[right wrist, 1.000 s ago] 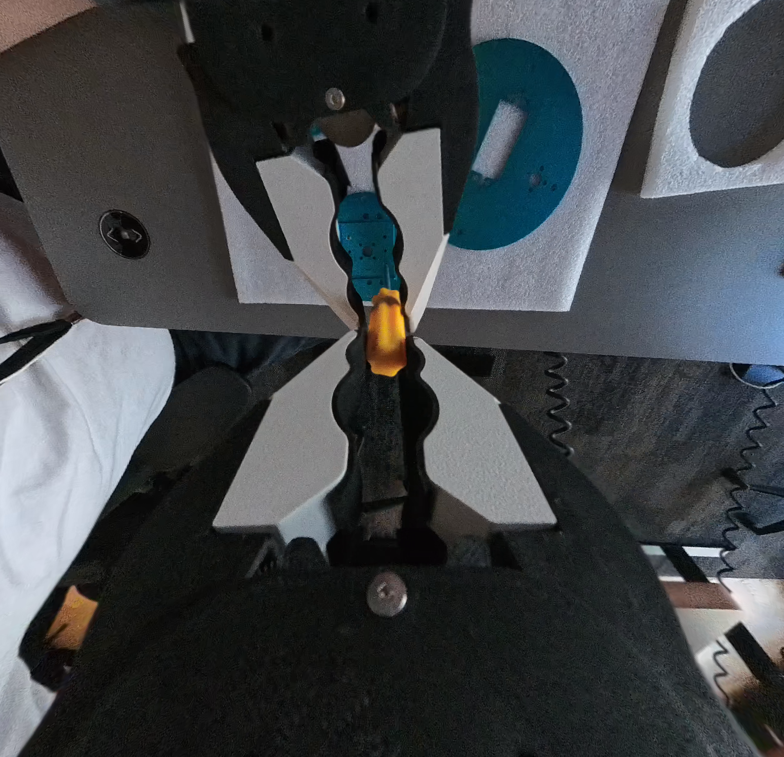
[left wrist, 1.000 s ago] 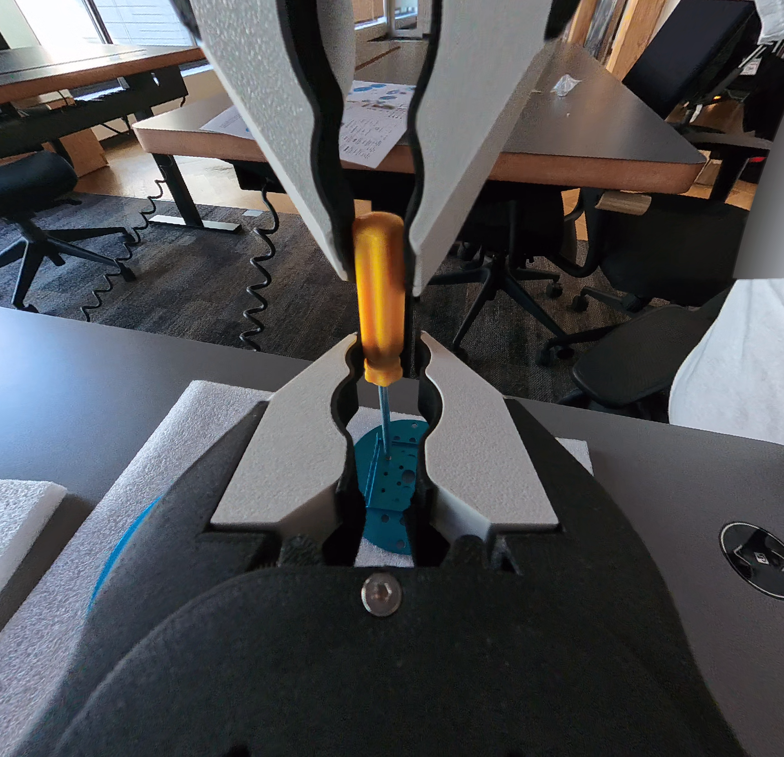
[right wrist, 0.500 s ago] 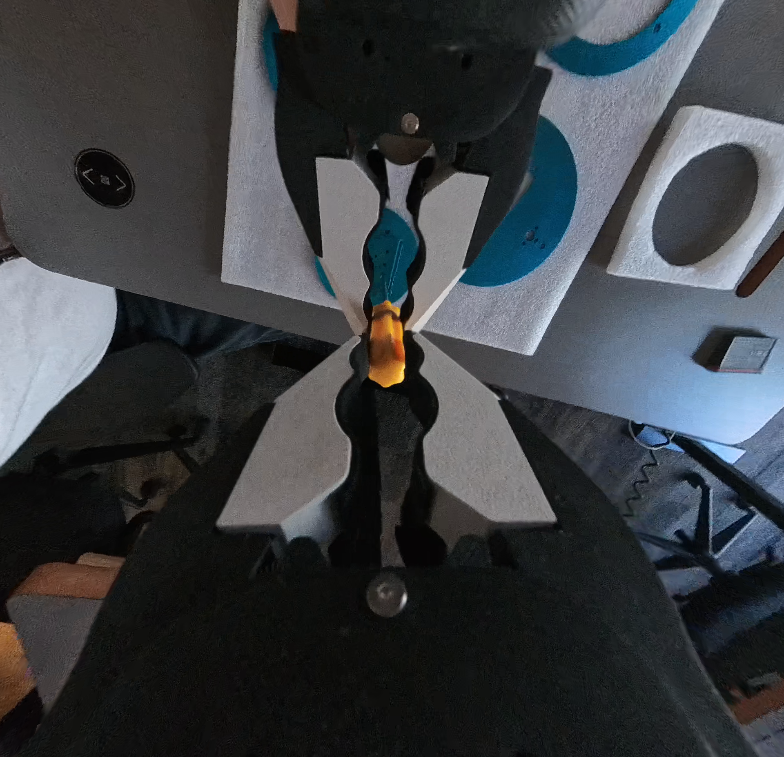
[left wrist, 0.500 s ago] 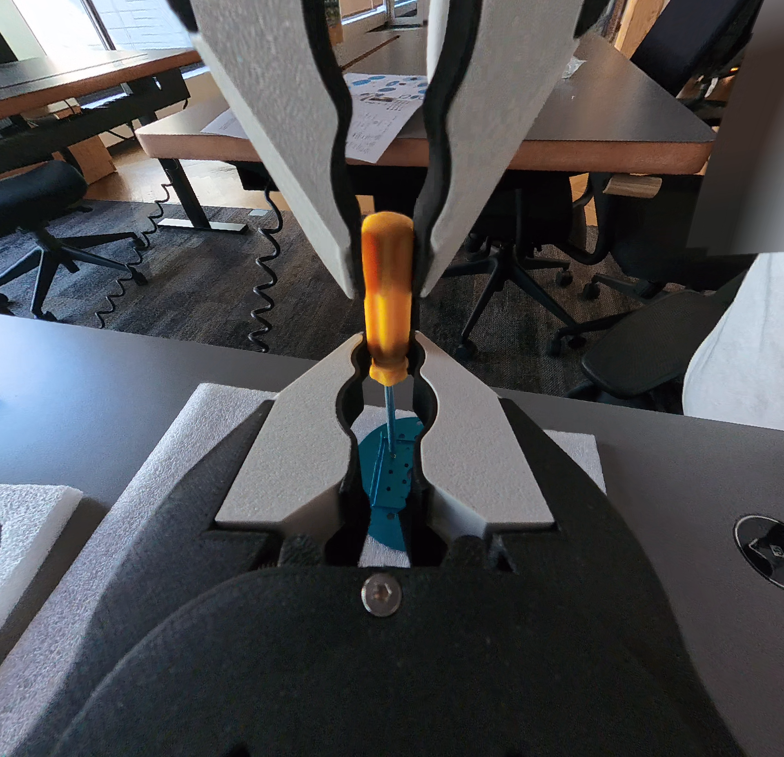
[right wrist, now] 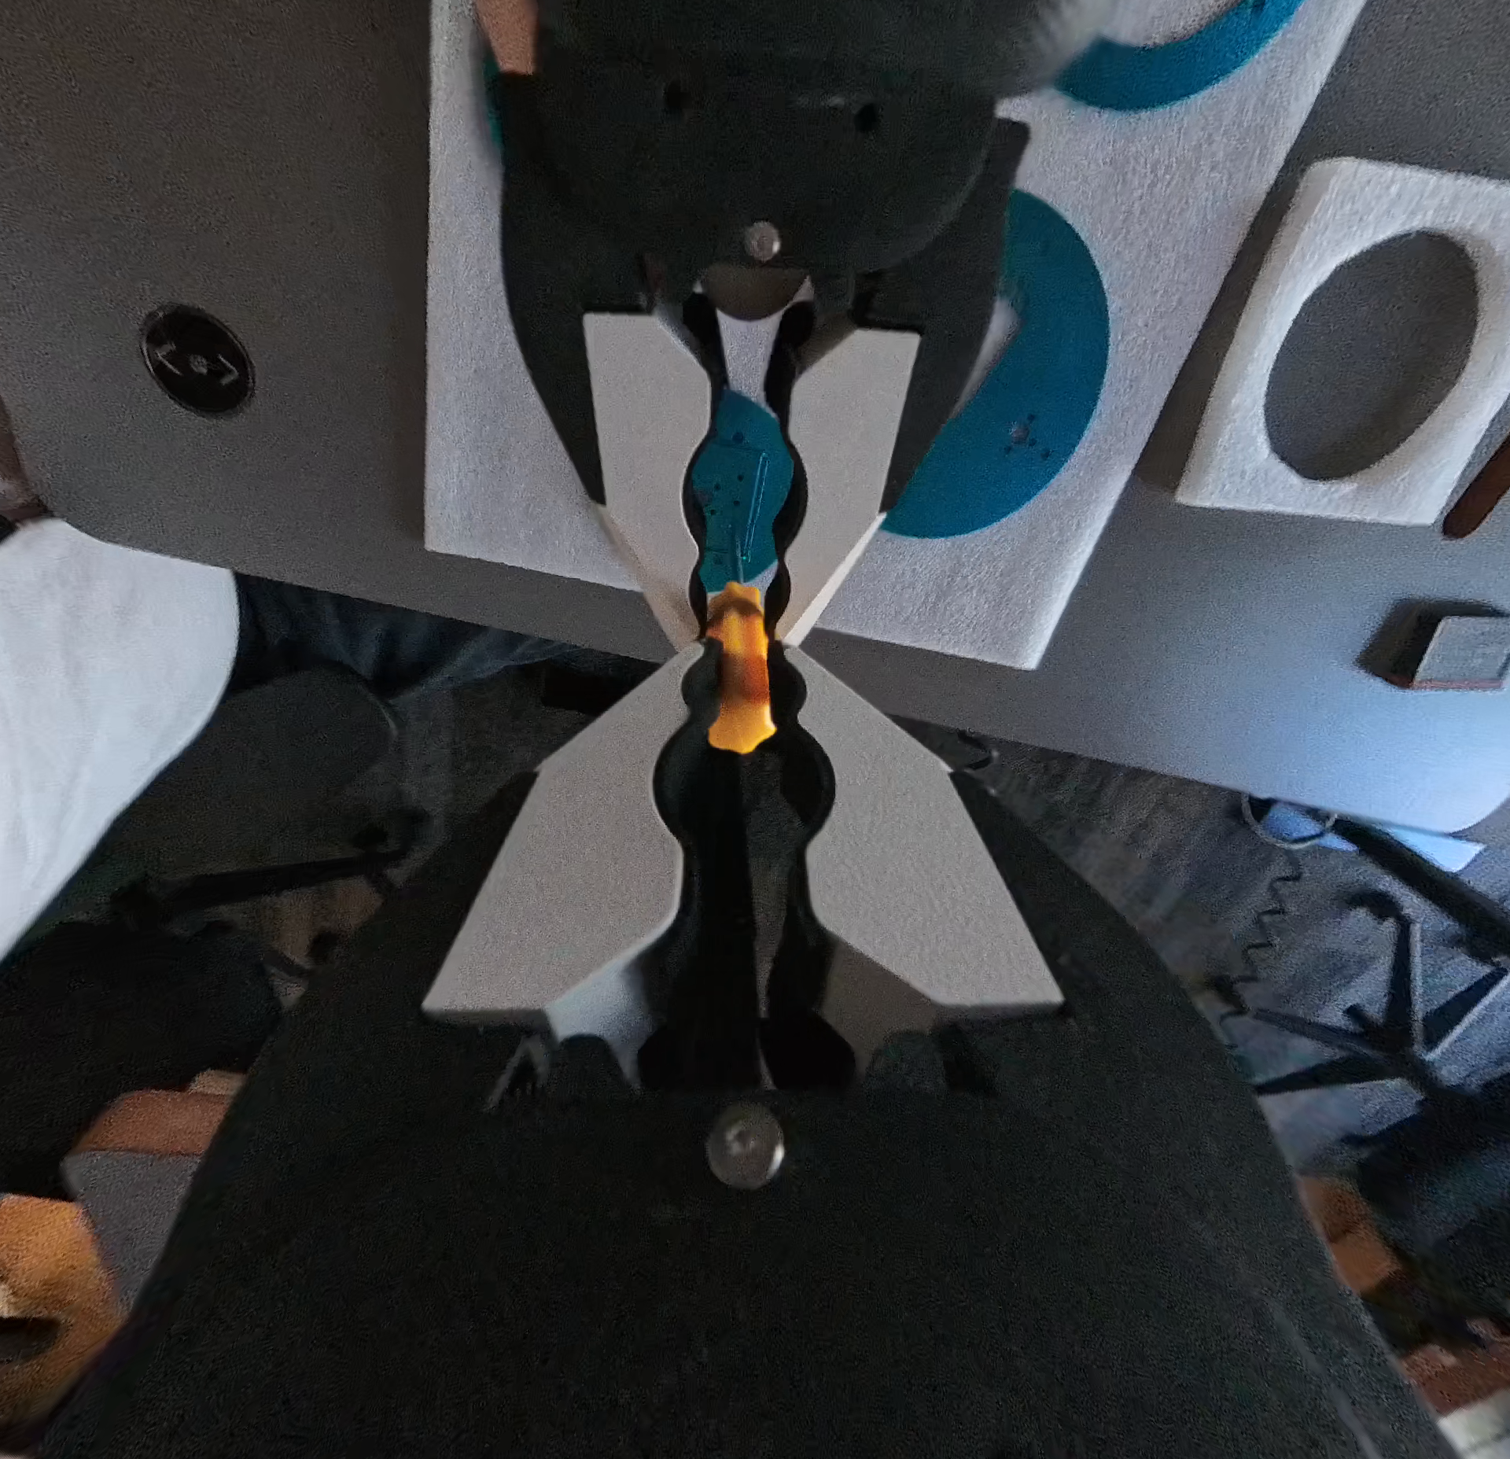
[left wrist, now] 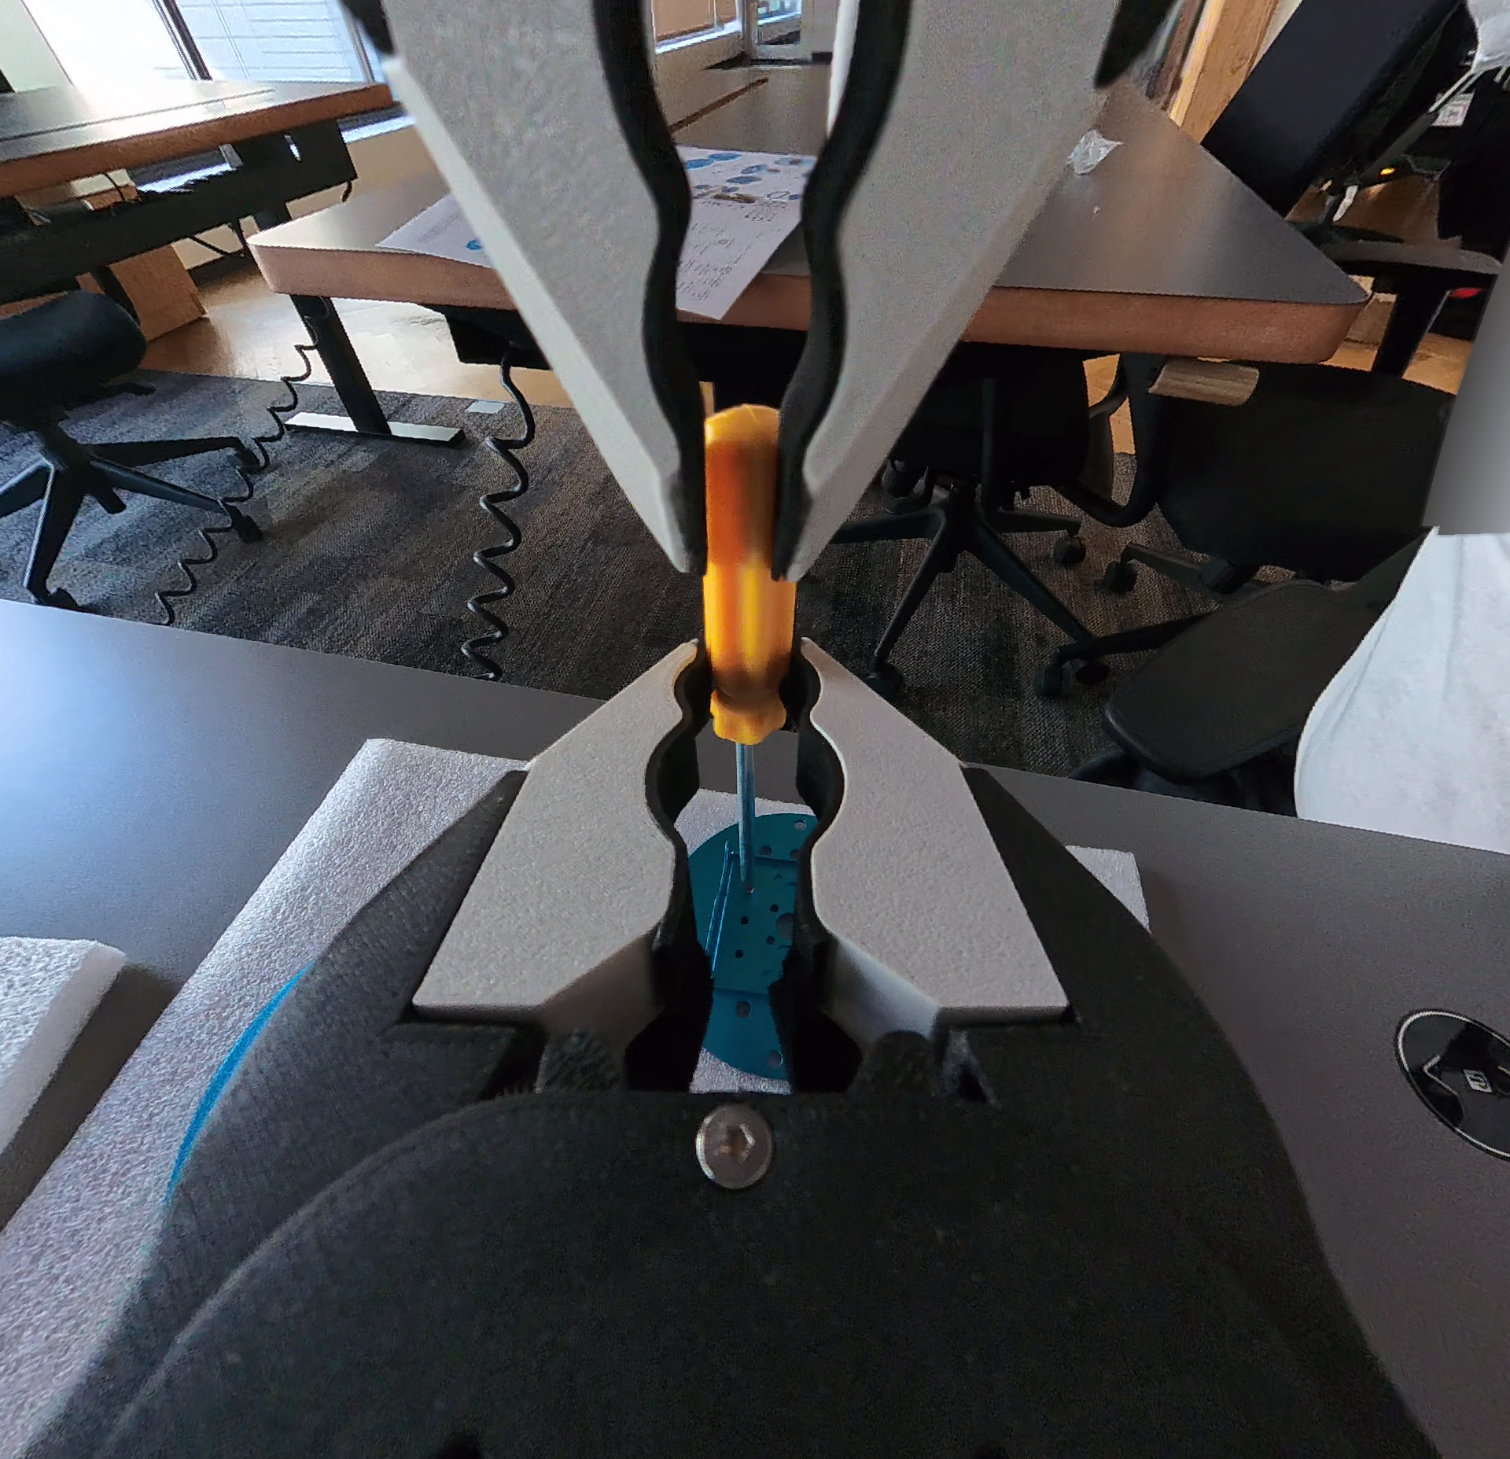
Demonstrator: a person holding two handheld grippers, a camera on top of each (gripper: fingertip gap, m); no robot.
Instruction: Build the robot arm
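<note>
An orange-handled screwdriver (left wrist: 743, 570) stands upright, its thin shaft reaching down to a blue perforated bracket (left wrist: 748, 929) set in white foam (left wrist: 392, 815). My right gripper (left wrist: 731, 553) comes down from above and is shut on the upper handle. My left gripper (left wrist: 748, 660) is closed to a narrow gap around the handle's lower end. In the right wrist view the handle (right wrist: 738, 684) sits between my right gripper's tips (right wrist: 739, 660). The left gripper (right wrist: 739, 619) points toward them from above, and the bracket (right wrist: 735, 472) shows between its fingers.
A large blue round plate (right wrist: 1038, 406) lies in the same foam sheet (right wrist: 507, 439). A foam block with an oval hole (right wrist: 1226, 439) and a small grey block (right wrist: 1454, 652) lie beside it. A black round insert (right wrist: 196, 361) sits in the grey table. Desks (left wrist: 1144, 218) and chairs stand beyond.
The right gripper has twisted around the screwdriver's axis, so the table turns in its view. The left gripper stays around the lower handle and has shifted only slightly.
</note>
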